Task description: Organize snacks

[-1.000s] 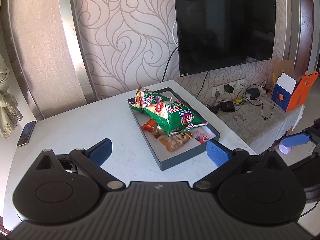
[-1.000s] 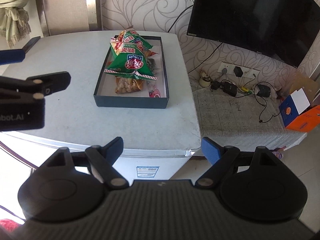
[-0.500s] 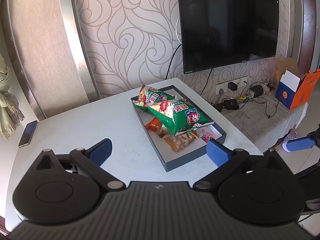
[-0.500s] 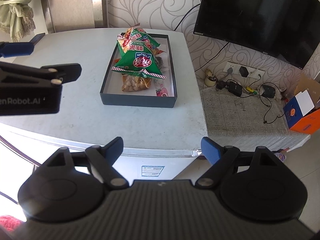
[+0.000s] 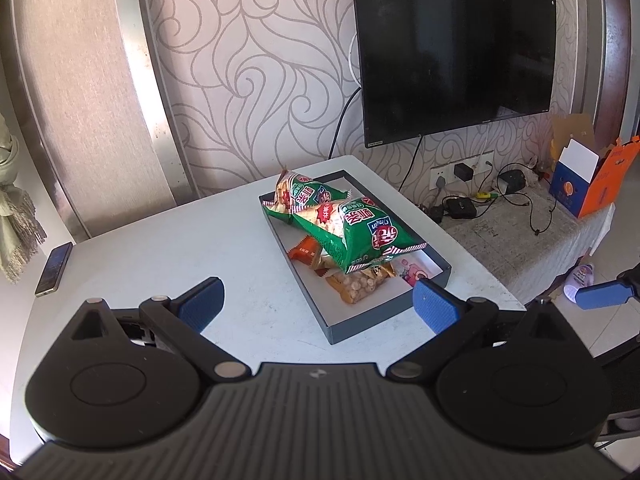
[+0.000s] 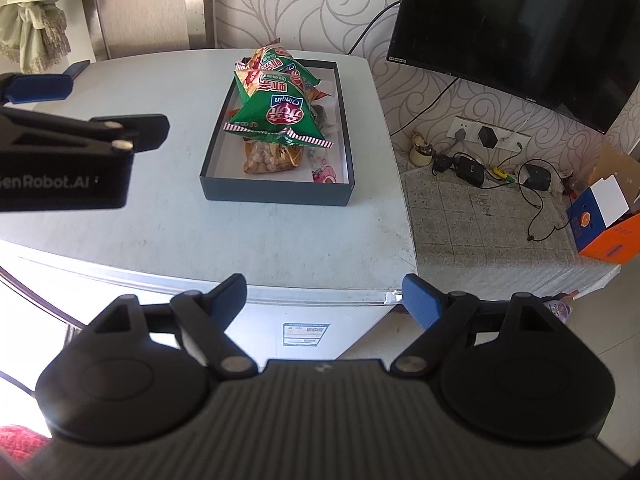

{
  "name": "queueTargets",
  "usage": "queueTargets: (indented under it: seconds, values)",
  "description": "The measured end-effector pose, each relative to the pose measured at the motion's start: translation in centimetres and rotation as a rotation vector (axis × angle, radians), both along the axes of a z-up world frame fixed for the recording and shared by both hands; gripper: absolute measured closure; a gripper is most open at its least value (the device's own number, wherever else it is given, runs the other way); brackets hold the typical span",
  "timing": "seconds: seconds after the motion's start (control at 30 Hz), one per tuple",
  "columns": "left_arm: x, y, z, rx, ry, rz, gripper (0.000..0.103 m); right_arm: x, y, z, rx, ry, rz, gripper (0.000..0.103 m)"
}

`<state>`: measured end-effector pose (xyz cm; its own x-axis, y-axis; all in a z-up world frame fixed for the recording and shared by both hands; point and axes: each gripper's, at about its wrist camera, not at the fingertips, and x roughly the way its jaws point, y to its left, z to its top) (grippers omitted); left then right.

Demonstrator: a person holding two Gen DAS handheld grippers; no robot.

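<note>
A dark shallow box [image 5: 362, 322] [image 6: 276, 196] sits on the white table [image 5: 160, 264] [image 6: 180, 232] near its right edge. In it lie two green snack bags [image 5: 352, 232] [image 6: 276, 110], an orange packet [image 5: 306, 254], a clear bag of nuts [image 5: 356, 284] [image 6: 264, 160] and a small pink packet [image 5: 412, 272] [image 6: 324, 174]. My left gripper [image 5: 318, 304] is open and empty, above the table short of the box. My right gripper [image 6: 324, 298] is open and empty, off the table's front edge. The left gripper's side also shows in the right wrist view [image 6: 72, 148].
A phone [image 5: 54, 268] lies at the table's far left edge. A black TV [image 5: 456, 44] hangs on the patterned wall. A low bench [image 6: 480, 216] to the right holds cables, adapters and an orange and blue carton [image 5: 588, 180].
Both grippers have drawn closer to the table and box; the box looks larger in the right wrist view. Both stay open and empty.
</note>
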<state>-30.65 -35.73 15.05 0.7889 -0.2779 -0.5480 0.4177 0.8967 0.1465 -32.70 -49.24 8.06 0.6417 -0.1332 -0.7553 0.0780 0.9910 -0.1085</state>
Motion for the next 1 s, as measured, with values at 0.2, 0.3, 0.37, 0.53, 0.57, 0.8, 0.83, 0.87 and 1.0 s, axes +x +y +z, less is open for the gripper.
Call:
queueTargets:
  seconds: [0.2, 0.3, 0.37, 0.53, 0.57, 0.8, 0.83, 0.87, 1.0]
  values:
    - [-0.03, 0.06, -0.04, 0.001, 0.002, 0.004, 0.001, -0.11, 0.11, 0.12, 0.002, -0.001, 0.007, 0.017]
    - [-0.05, 0.11, -0.12, 0.004, 0.003, 0.006, 0.001, -0.10, 0.32, 0.04, 0.001, 0.002, 0.011, 0.017]
    - [0.02, 0.17, -0.14, 0.004, 0.005, 0.010, 0.001, -0.14, 0.38, 0.00, 0.001, 0.003, 0.014, 0.017]
    - [0.11, 0.22, -0.15, 0.001, 0.007, 0.015, 0.001, -0.18, 0.38, -0.08, 0.002, 0.005, 0.013, 0.017]
    - [0.11, 0.22, -0.13, 0.000, 0.006, 0.014, 0.001, -0.23, 0.41, -0.12, 0.002, 0.005, 0.012, 0.017]
    - [-0.09, -0.03, -0.10, -0.003, 0.001, 0.007, 0.001, -0.32, 0.34, -0.08, 0.001, 0.001, 0.013, 0.017]
    - [-0.15, -0.05, -0.11, -0.002, 0.000, 0.005, 0.001, -0.33, 0.34, -0.06, 0.002, 0.001, 0.013, 0.017]
    - [-0.16, -0.06, -0.16, -0.002, -0.001, 0.004, 0.001, -0.35, 0.34, -0.05, 0.002, 0.001, 0.014, 0.017]
    - [-0.21, -0.14, -0.21, -0.001, 0.001, 0.001, 0.001, -0.40, 0.34, -0.06, 0.001, -0.001, 0.014, 0.017]
